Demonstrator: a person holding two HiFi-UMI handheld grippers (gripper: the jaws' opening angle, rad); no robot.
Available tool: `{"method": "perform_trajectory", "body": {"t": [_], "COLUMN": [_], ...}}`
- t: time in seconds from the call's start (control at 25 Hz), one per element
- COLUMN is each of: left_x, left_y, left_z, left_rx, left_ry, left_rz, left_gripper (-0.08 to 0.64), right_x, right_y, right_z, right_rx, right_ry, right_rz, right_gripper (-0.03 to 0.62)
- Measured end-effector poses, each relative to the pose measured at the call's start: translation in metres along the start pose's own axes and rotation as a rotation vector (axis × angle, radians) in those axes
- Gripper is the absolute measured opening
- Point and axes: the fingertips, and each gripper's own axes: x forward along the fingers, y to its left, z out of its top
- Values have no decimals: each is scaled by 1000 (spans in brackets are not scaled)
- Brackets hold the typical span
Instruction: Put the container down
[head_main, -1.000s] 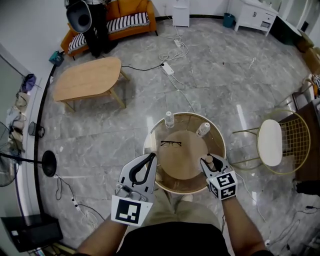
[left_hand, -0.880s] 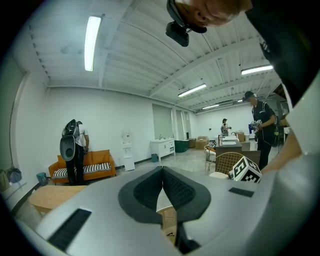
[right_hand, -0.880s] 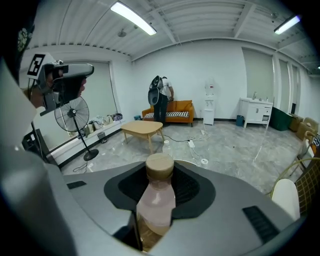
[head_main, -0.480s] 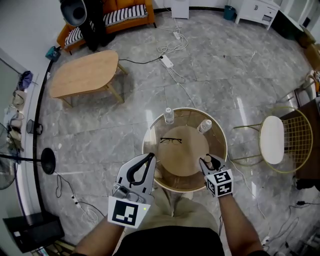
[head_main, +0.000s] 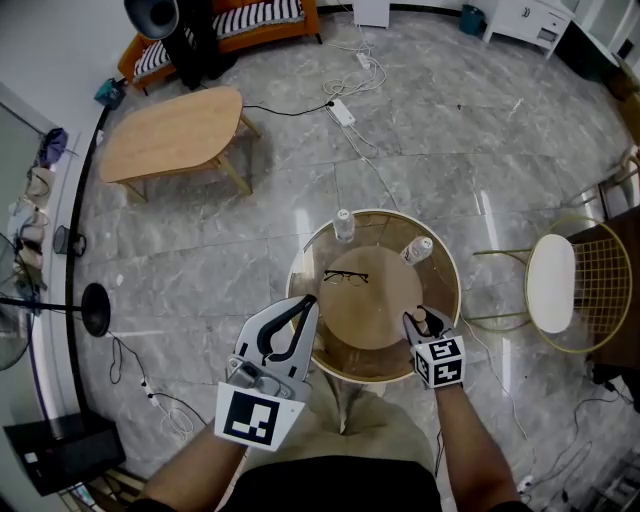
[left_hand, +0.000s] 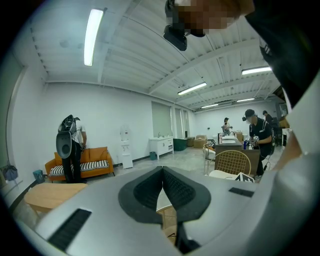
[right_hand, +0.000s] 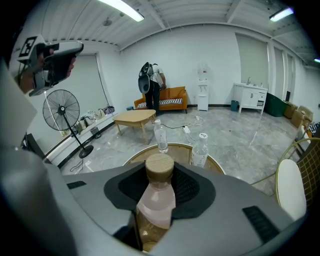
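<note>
Grey marble surrounds the round glass-topped table (head_main: 292, 290) at centre frame. Your right gripper (head_main: 419, 320) clamps the pink wooden-lidded container (right_hand: 159, 192) over the table's lower-right rim; release so near the edge and it may topple off. Your left gripper (head_main: 305, 305) sits closed, empty.

Left gripper (head_main: 311, 300) has edged farther over the round glass-rimmed wooden table (head_main: 292, 275) at its near-left rim; right gripper (head_main: 420, 324) with pink wood-capped bottle (right_hand: 156, 197) sank slightly.

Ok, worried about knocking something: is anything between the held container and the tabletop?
Nothing visible. The right gripper holds the container at the table's bare near side; the glasses and two water bottles sit farther back.
</note>
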Motion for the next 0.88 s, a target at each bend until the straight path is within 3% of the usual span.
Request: {"method": "perform_trajectory", "body": {"t": [0.88], "left_x": [63], "left_y": [-13], "left_z": [-34], "left_rx": [11], "left_ry": [6], "left_rz": [-55], "left_gripper": [15], "right_x": [59], "right_y": [-33], "right_z": [-47], "right_rx": [26], "right_ry": [61], "right_rz": [-45], "right_gripper": [147]}}
